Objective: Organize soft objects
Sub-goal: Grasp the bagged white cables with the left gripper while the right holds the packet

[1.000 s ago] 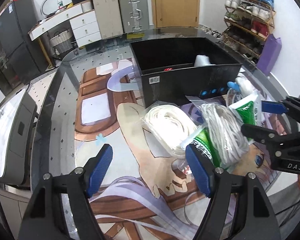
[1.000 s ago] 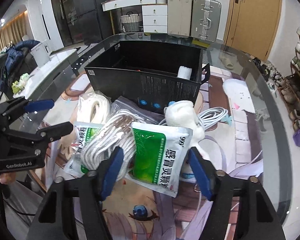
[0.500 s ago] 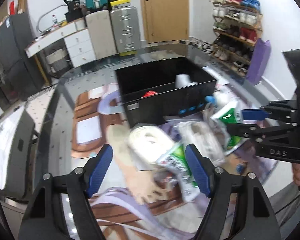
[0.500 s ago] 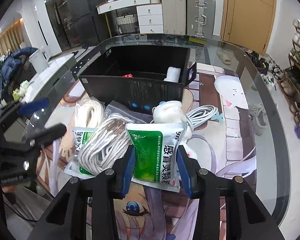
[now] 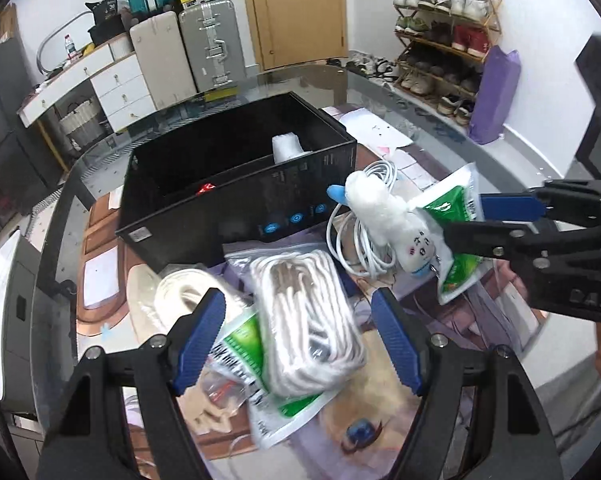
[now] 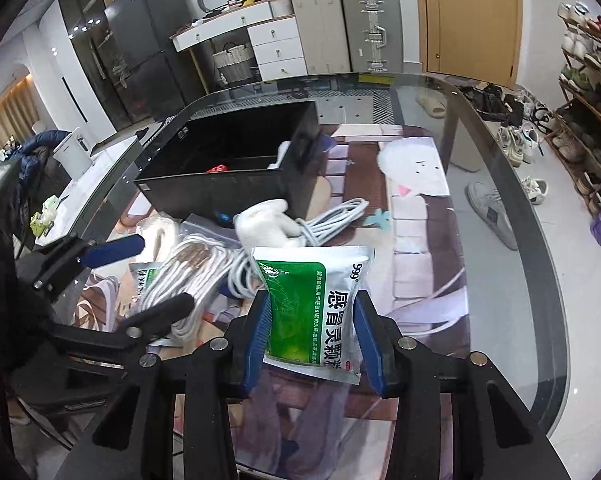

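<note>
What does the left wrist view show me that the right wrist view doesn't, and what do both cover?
Only the left wrist view: the white plush toy's printed face and the open left hand-held gripper over the bagged white rope coil.
Only the right wrist view: the right hand-held gripper shut on the green-and-white foil sachet, with its printed front readable.
Both: the black open-top box and the coiled white cable.

Two handheld grippers — black angular plastic frames, silver screw heads at pivots. Left gripper [image 5: 296, 338]: blue ribbed pads on fingers [image 5: 198, 338]. Right gripper [image 6: 312, 336]: same blue pads, "DAS" embossed on body — faint lettering on left one.
</note>
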The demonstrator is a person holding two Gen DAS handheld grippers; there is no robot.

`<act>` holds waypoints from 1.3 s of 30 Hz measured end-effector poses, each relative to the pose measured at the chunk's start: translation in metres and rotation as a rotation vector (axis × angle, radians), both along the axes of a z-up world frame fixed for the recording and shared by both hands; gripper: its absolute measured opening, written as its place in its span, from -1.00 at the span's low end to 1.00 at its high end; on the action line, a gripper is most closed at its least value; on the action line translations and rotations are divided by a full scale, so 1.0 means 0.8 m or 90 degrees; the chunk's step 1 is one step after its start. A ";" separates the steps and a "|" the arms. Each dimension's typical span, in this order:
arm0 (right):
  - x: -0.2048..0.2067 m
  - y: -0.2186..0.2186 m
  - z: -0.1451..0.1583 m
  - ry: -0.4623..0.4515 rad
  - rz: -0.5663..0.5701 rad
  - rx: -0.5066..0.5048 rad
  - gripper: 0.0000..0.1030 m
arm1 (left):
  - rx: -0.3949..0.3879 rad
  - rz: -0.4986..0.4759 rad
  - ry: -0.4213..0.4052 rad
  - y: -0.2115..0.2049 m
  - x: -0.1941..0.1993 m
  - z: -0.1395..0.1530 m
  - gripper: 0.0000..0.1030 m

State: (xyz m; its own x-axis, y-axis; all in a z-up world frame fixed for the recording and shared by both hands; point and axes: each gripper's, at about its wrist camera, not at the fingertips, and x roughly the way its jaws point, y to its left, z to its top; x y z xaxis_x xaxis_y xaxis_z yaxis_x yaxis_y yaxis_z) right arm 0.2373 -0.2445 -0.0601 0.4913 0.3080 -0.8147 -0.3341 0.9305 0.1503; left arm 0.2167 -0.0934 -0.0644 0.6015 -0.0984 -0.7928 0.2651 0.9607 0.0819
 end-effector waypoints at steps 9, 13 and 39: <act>-0.004 0.008 -0.001 0.002 0.015 -0.005 -0.19 | 0.073 0.013 0.043 -0.026 0.021 -0.032 -0.03; -0.005 0.009 -0.002 0.008 0.016 0.002 -0.19 | 0.041 0.009 0.061 -0.013 0.023 -0.033 -0.26; -0.028 0.089 0.011 -0.012 0.113 0.014 -0.19 | -0.049 0.026 0.010 0.099 -0.032 0.017 -0.38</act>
State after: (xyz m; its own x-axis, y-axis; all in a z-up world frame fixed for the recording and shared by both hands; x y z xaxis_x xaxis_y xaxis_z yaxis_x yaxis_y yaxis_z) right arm 0.2147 -0.1731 -0.0514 0.4437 0.4082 -0.7978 -0.4952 0.8536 0.1614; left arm 0.1907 -0.0144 -0.0511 0.5940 -0.1352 -0.7930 0.2268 0.9739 0.0039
